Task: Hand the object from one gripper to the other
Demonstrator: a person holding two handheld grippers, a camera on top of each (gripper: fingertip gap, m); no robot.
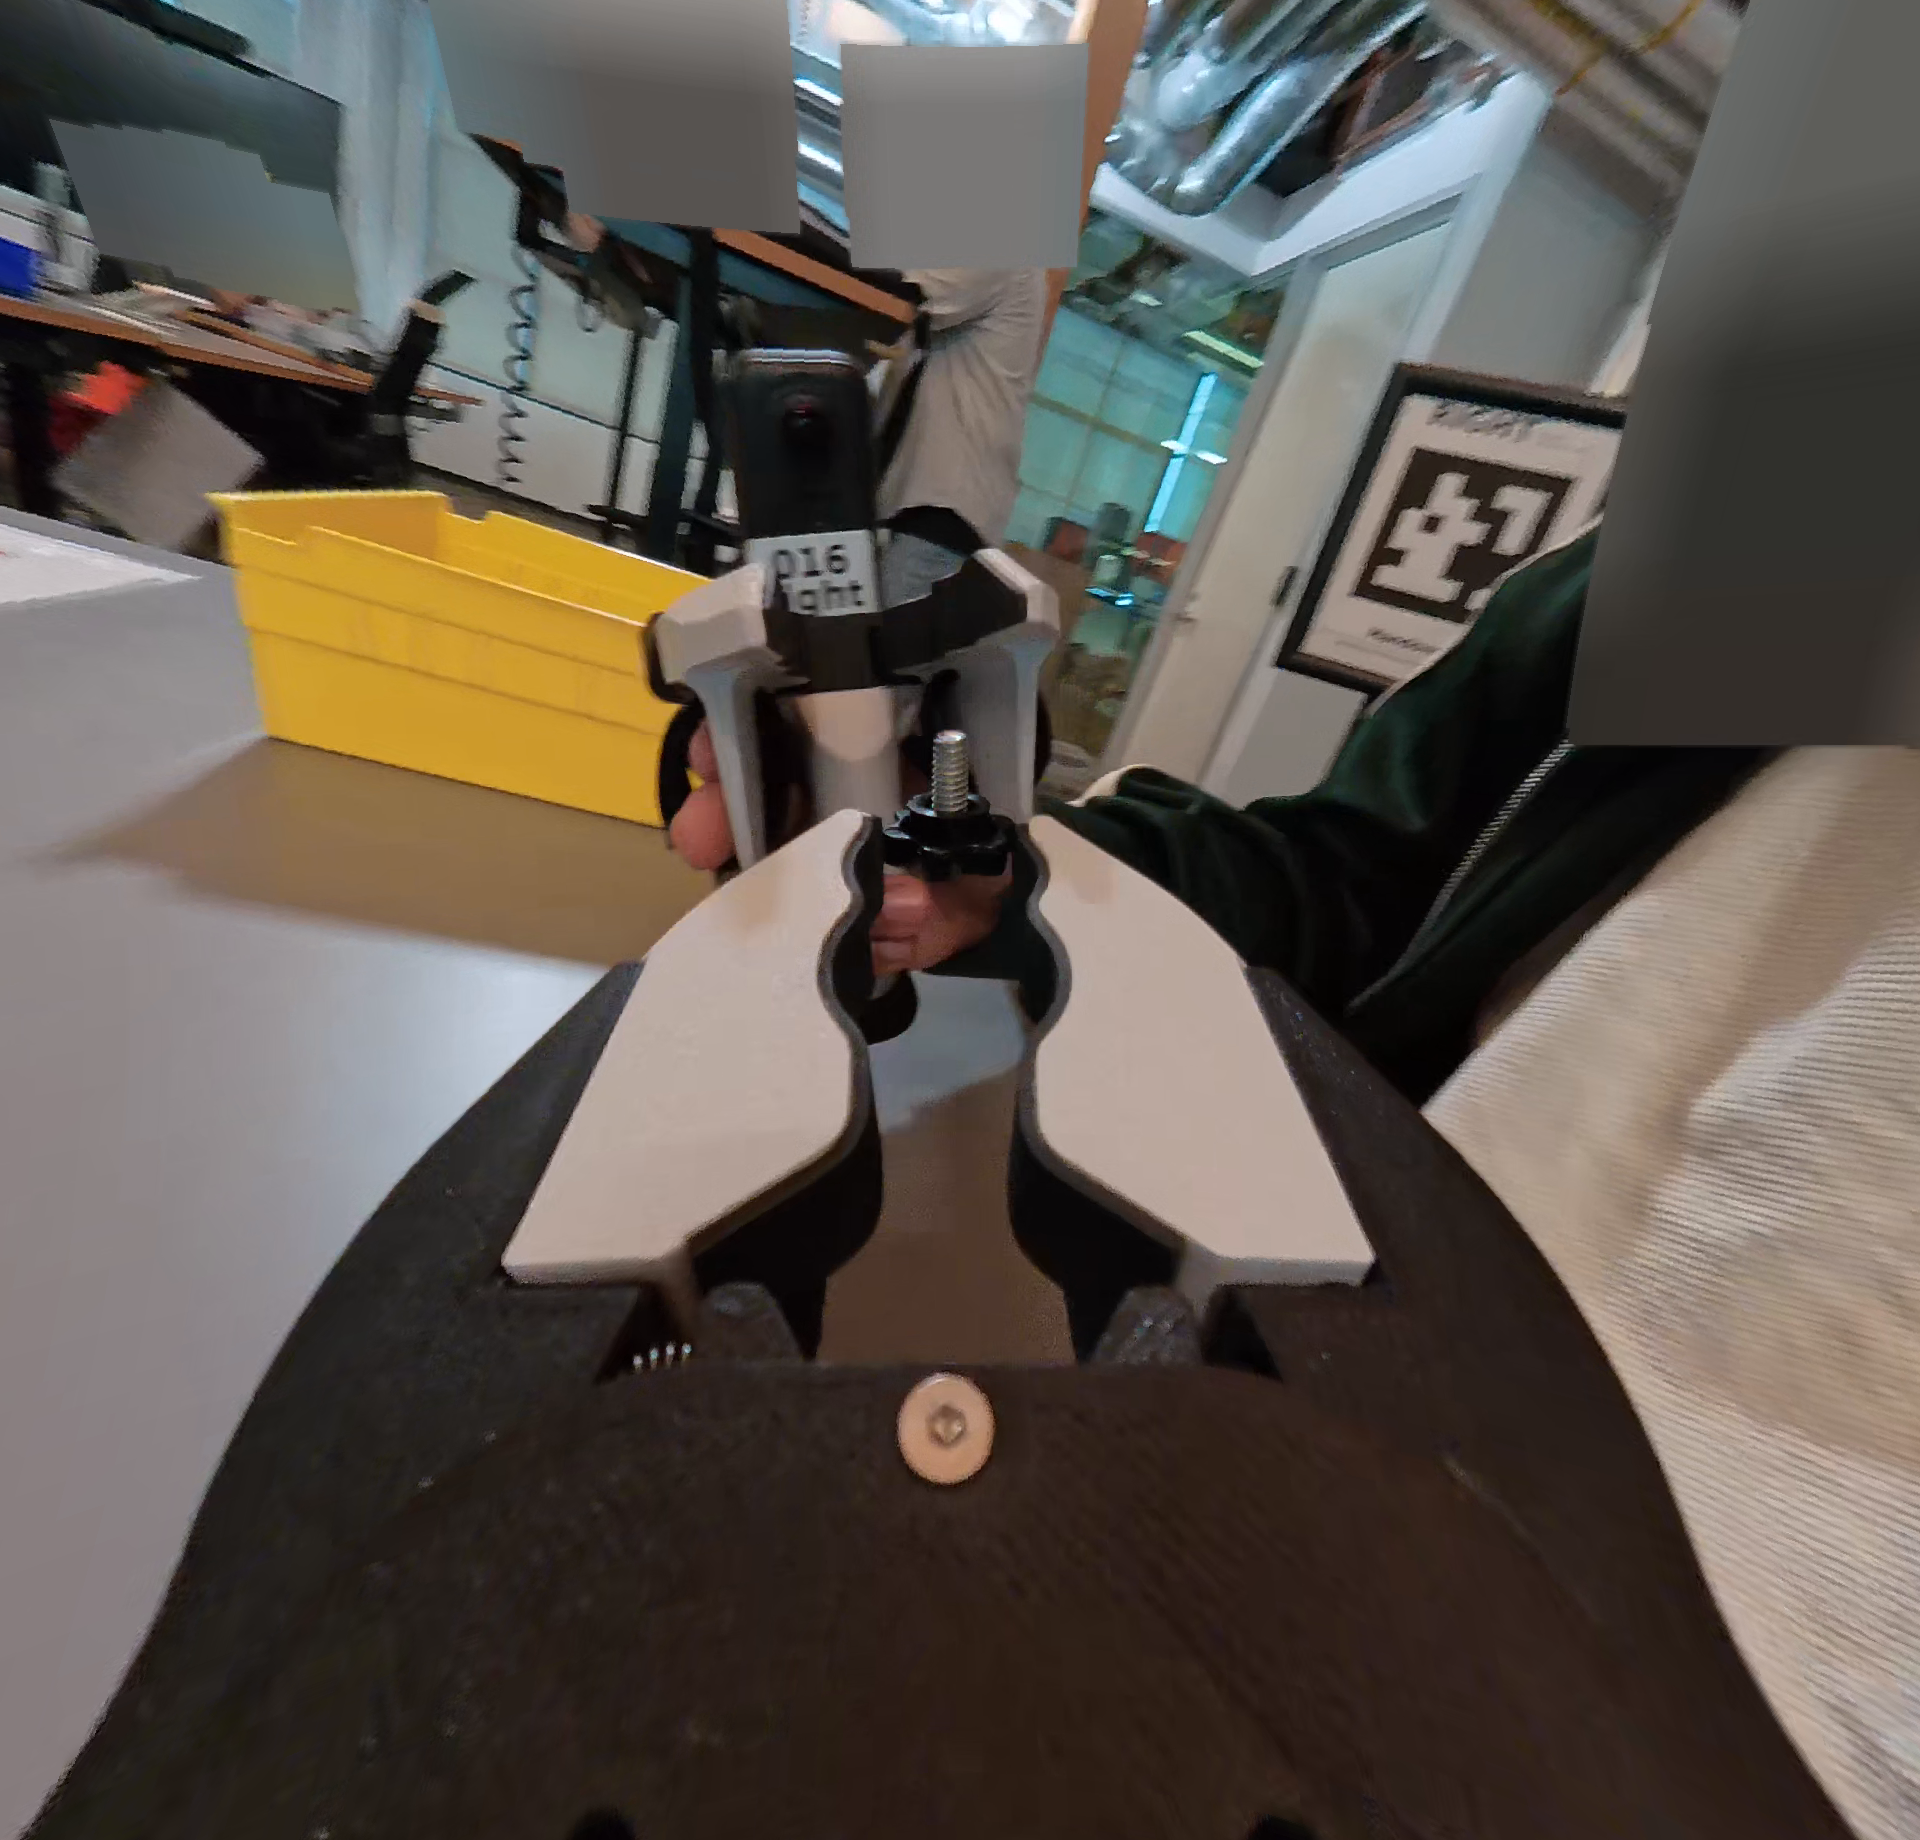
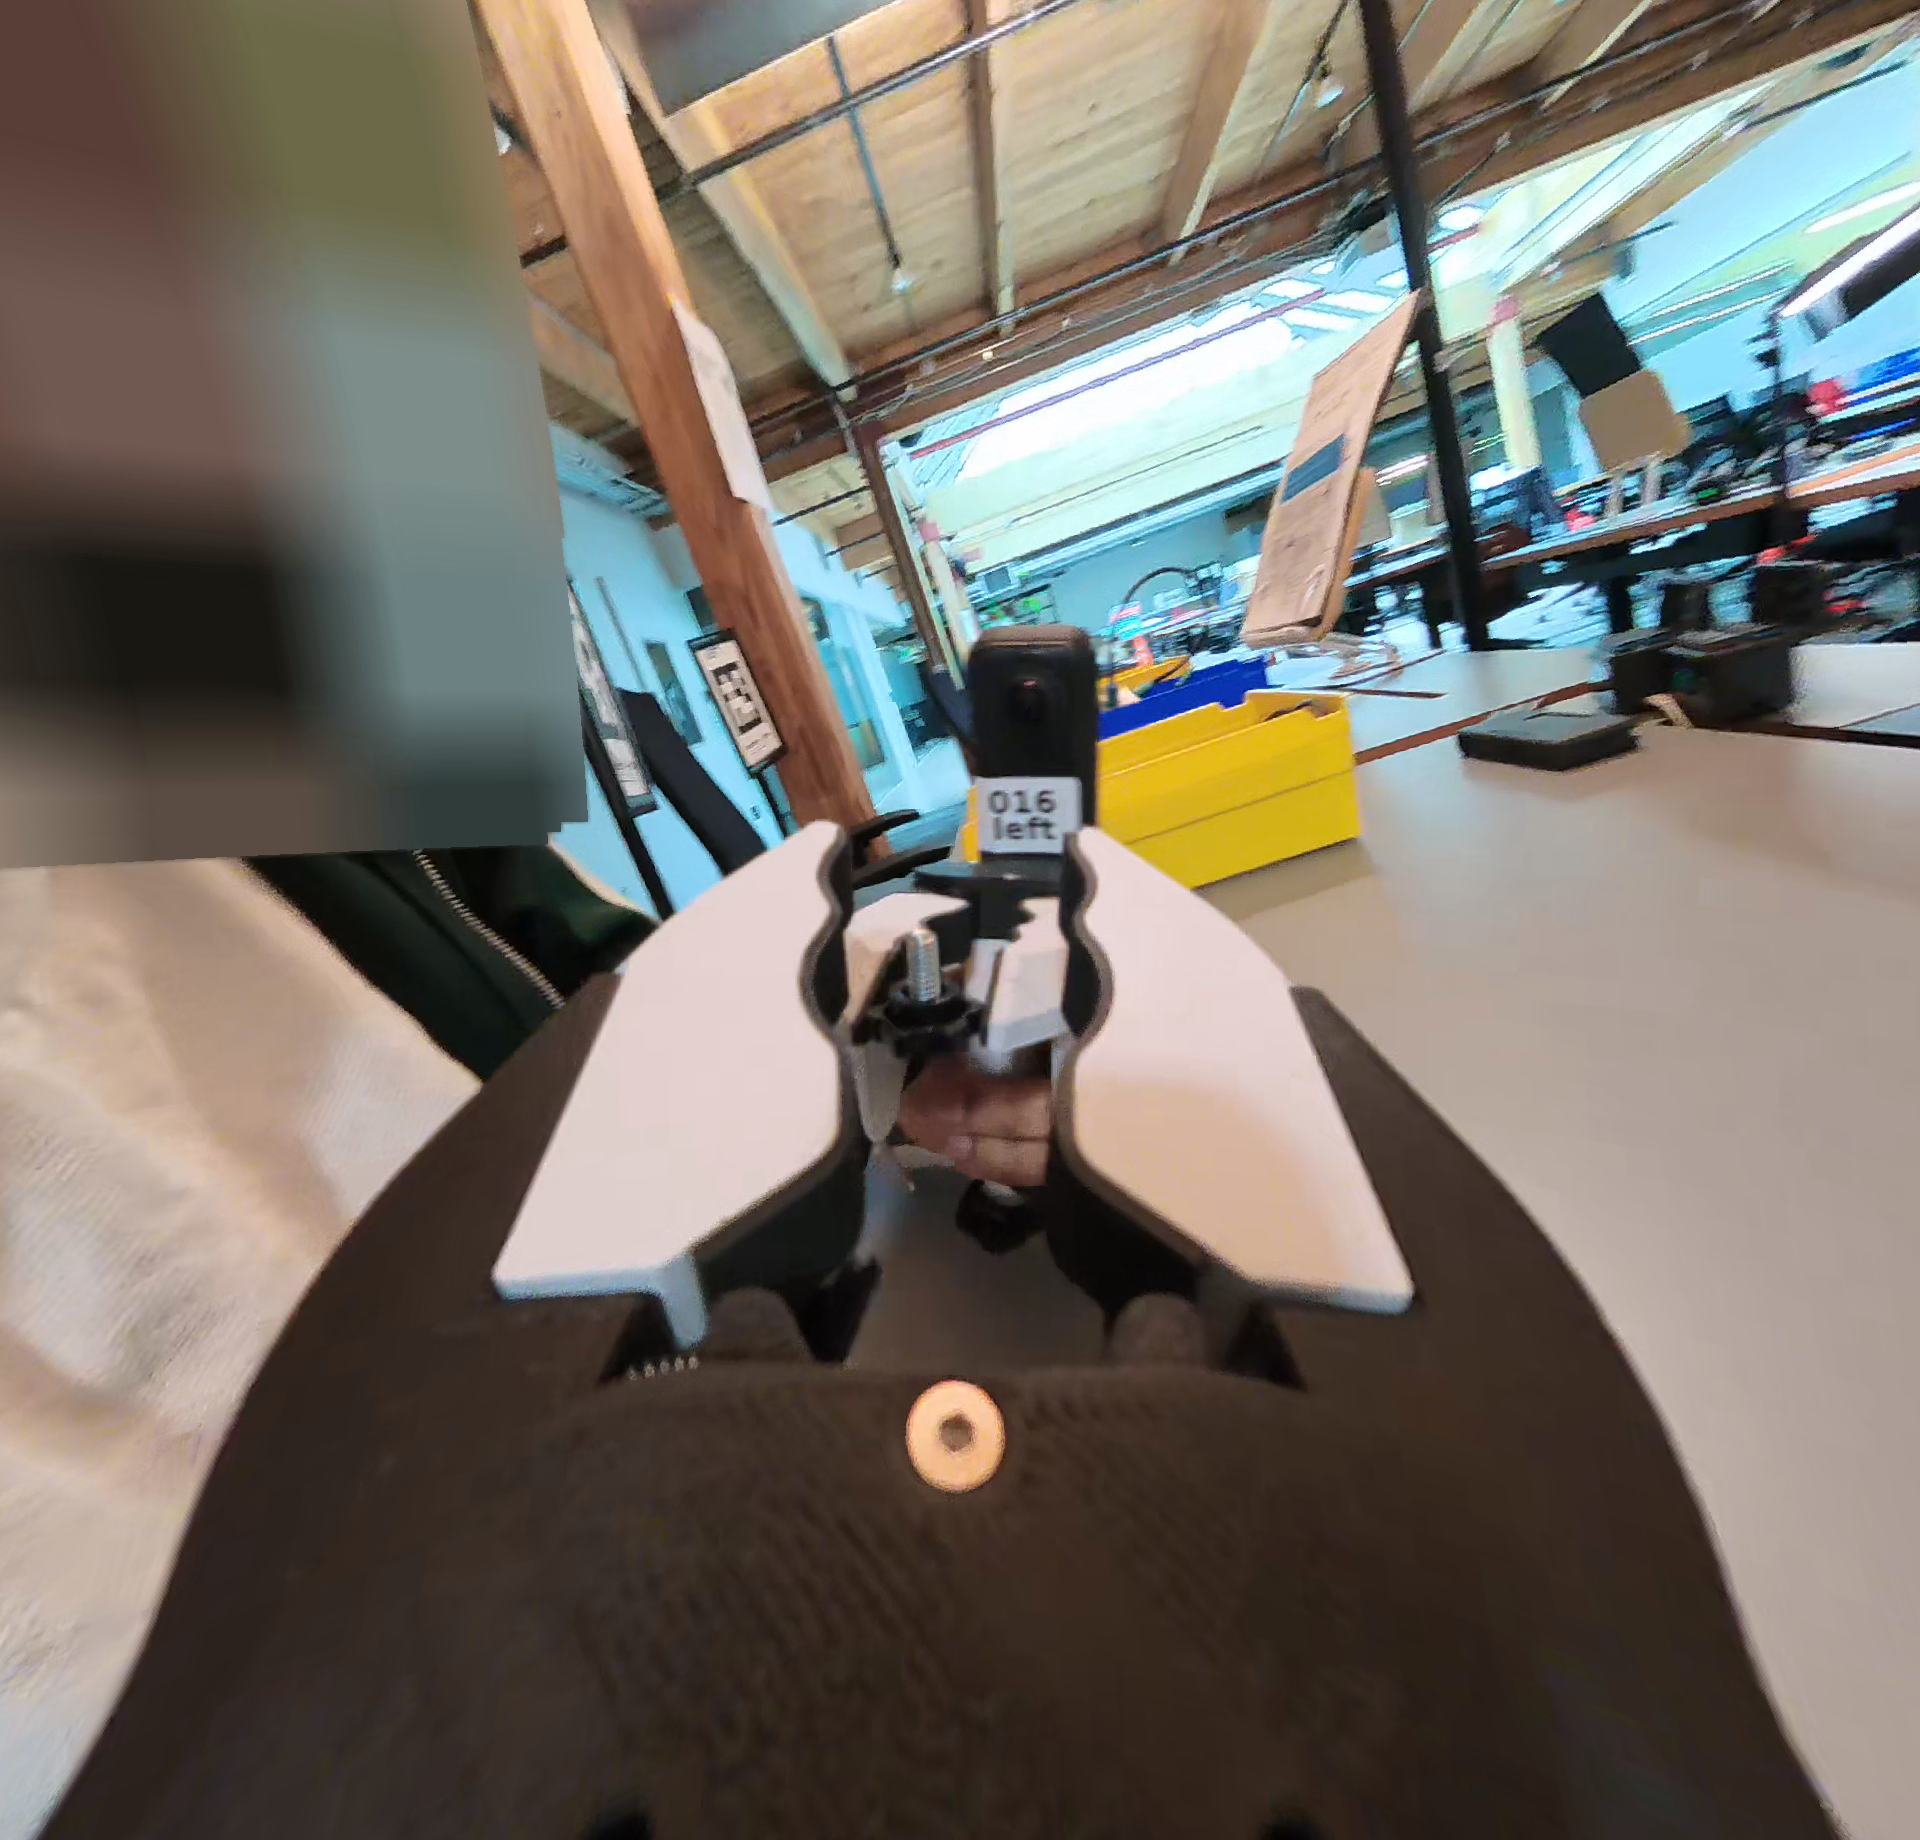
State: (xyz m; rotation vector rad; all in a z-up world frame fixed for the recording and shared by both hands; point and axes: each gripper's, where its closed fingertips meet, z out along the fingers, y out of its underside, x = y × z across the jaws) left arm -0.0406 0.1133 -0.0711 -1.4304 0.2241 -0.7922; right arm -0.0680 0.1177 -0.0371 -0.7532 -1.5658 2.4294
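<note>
Your left gripper [image 1: 945, 840] is clamped on a black star-shaped knob screw [image 1: 945, 834]. The knob sits right at the fingertips, pinched between the two grey fingers [image 1: 727, 1042], and its silver threaded stud stands upright above them. Behind the knob, past the tips, your hand [image 1: 914, 917] shows gripping the handle of the other tool.

Your right gripper [image 1: 852, 741] faces the left one head-on, just beyond the knob. In the left wrist view its two grey fingers spread wide apart, one to either side of the stud, and neither touches the screw. The black camera [image 1: 800, 450] on top of it rises straight ahead, with a white label below the lens.

In the right wrist view, the right gripper [image 2: 956, 865] stands with its jaws parted. The knob screw [image 2: 920, 1016] lies inside the gap between its fingers, closer to the left finger [image 2: 717, 1052], with clear space at the right finger. The left gripper [image 2: 935, 1021] pinches the knob from the far side, and its own camera [image 2: 1029, 710] stands upright beyond.

A yellow bin [image 1: 436, 637] rests on the pale tabletop [image 1: 208, 1063] ahead and to the left of the left gripper. In the right wrist view that yellow bin [image 2: 1226, 782] sits ahead and to the right, on the tabletop [image 2: 1558, 959]. Your dark green sleeve [image 1: 1351, 886] reaches in from the right of the left gripper.
</note>
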